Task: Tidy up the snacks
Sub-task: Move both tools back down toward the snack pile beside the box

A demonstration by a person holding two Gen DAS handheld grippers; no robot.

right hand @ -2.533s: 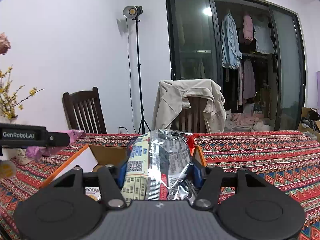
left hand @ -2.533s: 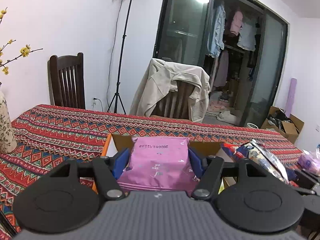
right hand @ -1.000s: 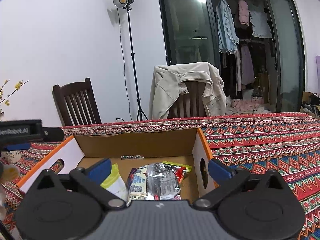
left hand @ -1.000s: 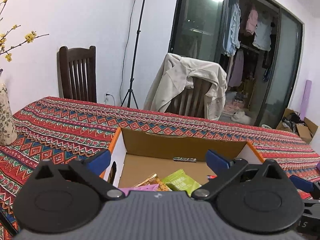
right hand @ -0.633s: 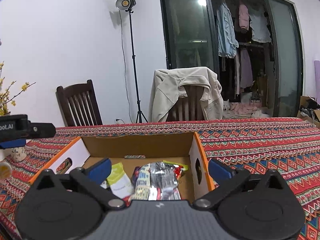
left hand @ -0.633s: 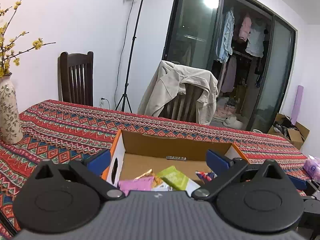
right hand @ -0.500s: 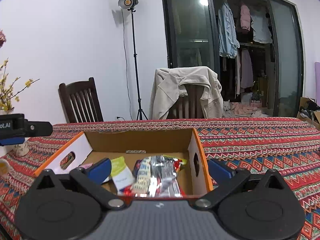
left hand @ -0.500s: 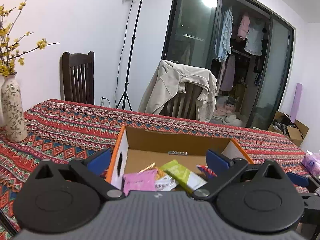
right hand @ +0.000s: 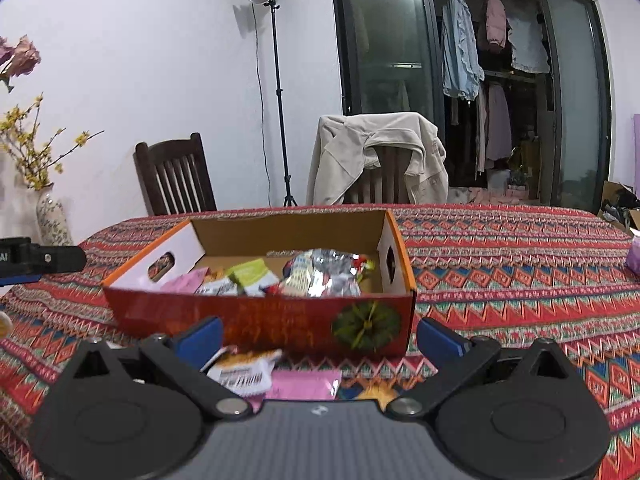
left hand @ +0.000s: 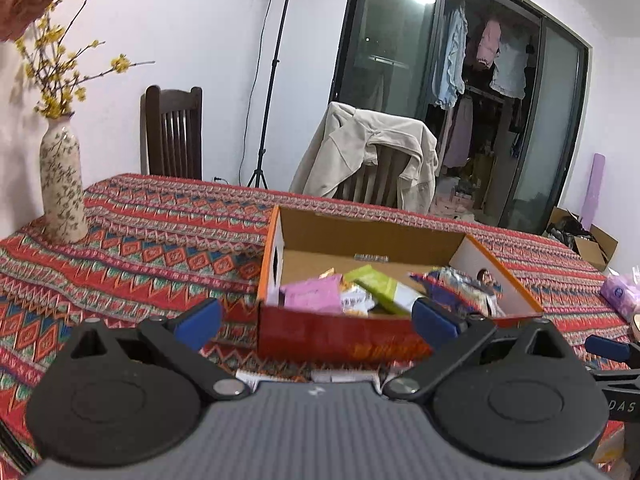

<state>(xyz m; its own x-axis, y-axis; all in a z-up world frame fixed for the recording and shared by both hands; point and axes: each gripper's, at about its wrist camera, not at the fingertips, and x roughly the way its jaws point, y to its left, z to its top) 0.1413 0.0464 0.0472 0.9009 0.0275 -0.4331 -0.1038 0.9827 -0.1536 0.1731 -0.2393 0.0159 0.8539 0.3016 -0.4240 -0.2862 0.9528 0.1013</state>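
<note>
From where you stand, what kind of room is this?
Most likely a home dining room: a table under a patterned cloth, wooden chairs, a flower vase, and laundry hanging behind glass doors.

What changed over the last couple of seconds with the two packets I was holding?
Both were let go into the cardboard box: the pink packet from the left tongs, the silver packet from the right tongs. Both tongs opened and pulled back toward you, now empty. The box, the vase and the loose snacks in front of the box stayed put.
</note>
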